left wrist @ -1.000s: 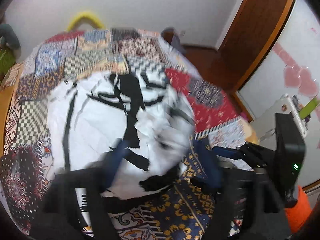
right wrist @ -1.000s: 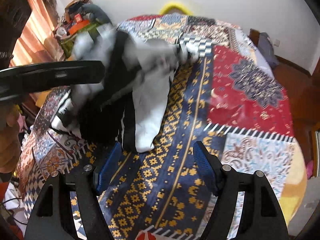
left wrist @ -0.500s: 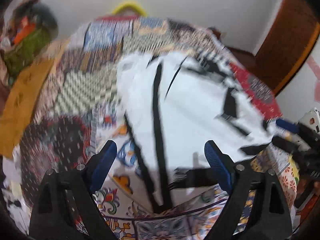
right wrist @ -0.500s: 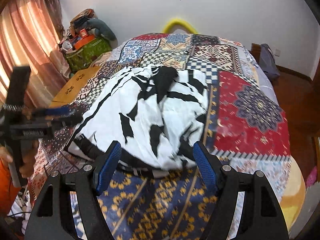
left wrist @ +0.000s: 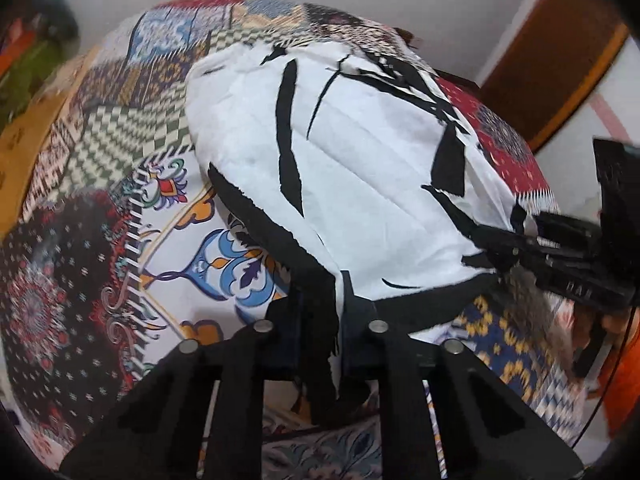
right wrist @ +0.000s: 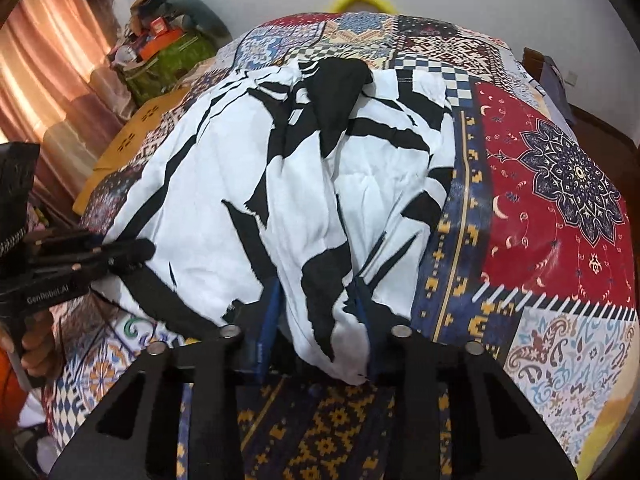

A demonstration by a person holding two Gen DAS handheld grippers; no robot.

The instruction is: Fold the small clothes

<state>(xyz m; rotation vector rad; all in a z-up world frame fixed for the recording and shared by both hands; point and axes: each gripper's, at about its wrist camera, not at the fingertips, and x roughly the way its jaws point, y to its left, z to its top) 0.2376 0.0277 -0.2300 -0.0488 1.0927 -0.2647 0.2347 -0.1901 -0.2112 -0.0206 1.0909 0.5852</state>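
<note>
Currently both grippers, left and right, have jaws clamped on the garment's near hem; thin fabric may slip out, bunching toward the bedspread.

Rumpled black-and-white garment spread on patchwork bedspread.

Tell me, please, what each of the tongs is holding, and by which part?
Both grip the black-and-white garment at its near edge: left tongs on the black hem, right tongs on a bunched corner.

Bedspread right of garment bare (clutter far-left corner).
</note>
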